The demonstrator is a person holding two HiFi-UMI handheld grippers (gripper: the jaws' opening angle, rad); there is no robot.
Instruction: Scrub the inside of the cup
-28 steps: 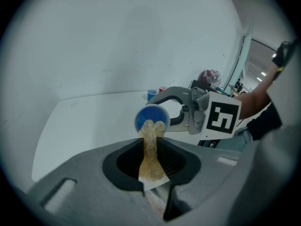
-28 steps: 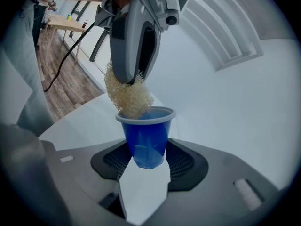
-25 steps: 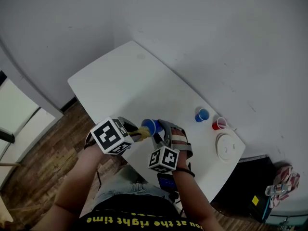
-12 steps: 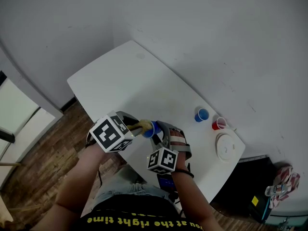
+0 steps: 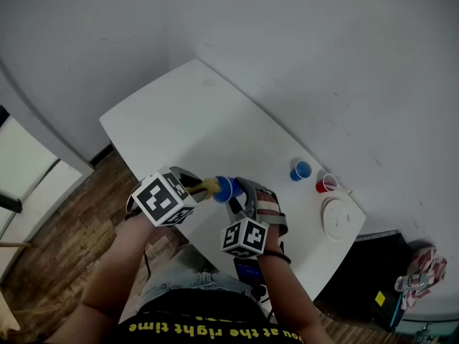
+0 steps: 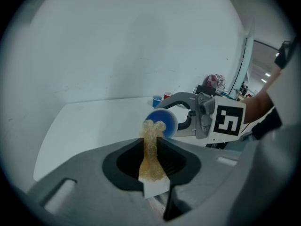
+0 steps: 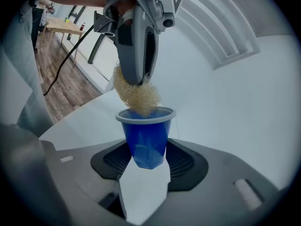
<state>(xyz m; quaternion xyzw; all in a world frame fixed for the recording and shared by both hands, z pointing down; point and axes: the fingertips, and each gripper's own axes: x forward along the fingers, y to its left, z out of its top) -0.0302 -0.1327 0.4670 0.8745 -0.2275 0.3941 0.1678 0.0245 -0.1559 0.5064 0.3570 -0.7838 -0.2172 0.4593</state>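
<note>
Both jaws clamped: right gripper (image 7: 146, 161) grips blue cup (image 7: 146, 128) base; left gripper (image 6: 152, 171) pinches scrubber (image 6: 152, 142), tip in cup mouth.

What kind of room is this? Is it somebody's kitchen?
Probably not a kitchen. It looks like a plain workroom or test space: a bare white table beside blank white walls, a wood floor, and a spare blue cup and red cup set out.

A plain indoor workroom, likely an office or lab space: a long white rectangular table (image 5: 179, 120) stands against a bare pale grey wall (image 5: 323, 41) on a brown wood-plank floor (image 5: 64, 242). Farther off, a light wooden desk (image 7: 63, 26) and bright ceiling lights (image 6: 268, 74) show a larger open room.
</note>
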